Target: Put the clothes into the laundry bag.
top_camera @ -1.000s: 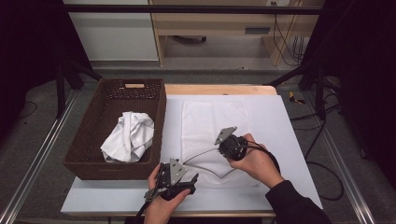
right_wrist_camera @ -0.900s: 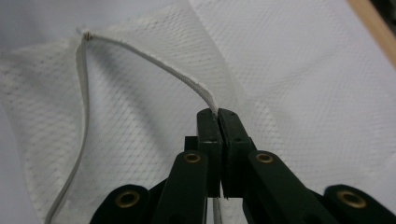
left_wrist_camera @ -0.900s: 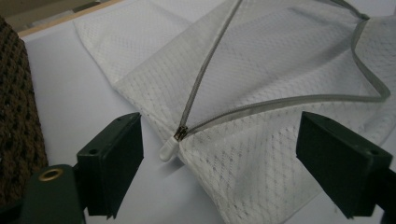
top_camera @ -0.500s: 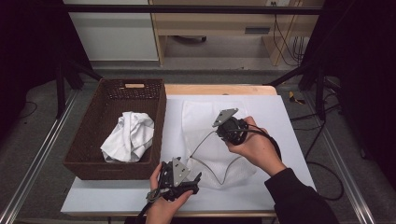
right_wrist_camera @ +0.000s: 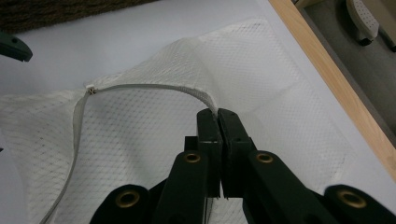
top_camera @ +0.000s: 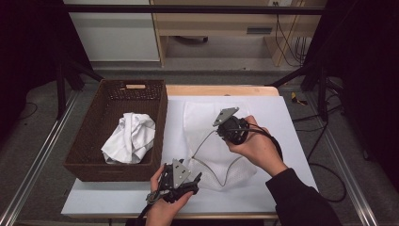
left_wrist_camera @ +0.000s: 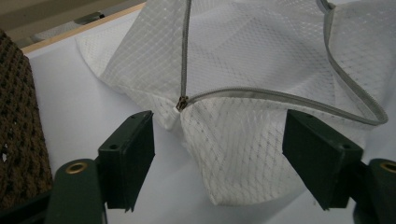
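A white mesh laundry bag lies flat on the white surface, just to the right of a brown wicker basket that holds a crumpled white cloth. The bag's grey zipper is partly undone, and its open edge rises off the surface in a loop. The right tool, held in the person's right hand above the middle of the bag, is clenched on the zipper edge: in the right gripper view its two black jaws meet with the grey zipper tape pinched at their tips, and the mesh hangs down from that spot while the rest of the bag stays spread toward the wooden edge of the surface. The left tool, held in the left hand near the front edge of the surface, sits at the bag's near corner with its jaws apart. In the left gripper view the jaws stand on either side of the lower corner of the bag, not touching it, with the small zipper pull just ahead of them; they have just been closing somewhat, with the mesh between them but not gripped. The basket's woven wall shows at the left of that view.
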Action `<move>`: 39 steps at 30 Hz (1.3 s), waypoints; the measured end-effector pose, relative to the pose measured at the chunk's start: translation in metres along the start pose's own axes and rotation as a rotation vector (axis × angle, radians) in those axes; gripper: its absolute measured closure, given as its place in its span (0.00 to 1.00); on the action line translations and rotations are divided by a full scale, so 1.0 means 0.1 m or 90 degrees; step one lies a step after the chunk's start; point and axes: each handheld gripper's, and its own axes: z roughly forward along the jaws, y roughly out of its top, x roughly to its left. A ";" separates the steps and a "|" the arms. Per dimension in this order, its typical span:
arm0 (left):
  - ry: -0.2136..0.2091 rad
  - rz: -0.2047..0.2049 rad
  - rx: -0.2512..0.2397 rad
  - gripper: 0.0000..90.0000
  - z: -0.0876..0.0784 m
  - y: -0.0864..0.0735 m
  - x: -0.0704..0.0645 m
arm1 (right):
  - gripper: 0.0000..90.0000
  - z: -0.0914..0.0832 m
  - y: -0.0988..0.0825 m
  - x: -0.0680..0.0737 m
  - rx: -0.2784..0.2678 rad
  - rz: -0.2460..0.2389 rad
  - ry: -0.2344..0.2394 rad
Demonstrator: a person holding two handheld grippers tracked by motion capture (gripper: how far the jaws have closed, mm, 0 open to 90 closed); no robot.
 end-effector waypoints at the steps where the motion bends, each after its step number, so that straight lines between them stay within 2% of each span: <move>1: 0.001 0.001 0.000 0.30 0.00 0.00 0.00 | 0.99 -0.01 0.01 -0.01 0.000 -0.001 -0.004; 15: 0.002 0.000 -0.007 0.34 -0.02 0.02 0.02 | 0.99 -0.12 0.18 -0.10 -0.024 0.017 -0.021; 21: -0.001 0.001 -0.006 0.36 -0.03 0.02 0.02 | 0.99 -0.14 0.25 -0.11 -0.035 0.020 -0.019; 39: -0.005 -0.002 -0.010 0.38 -0.05 0.04 0.03 | 0.99 -0.22 0.33 -0.12 -0.060 0.023 -0.032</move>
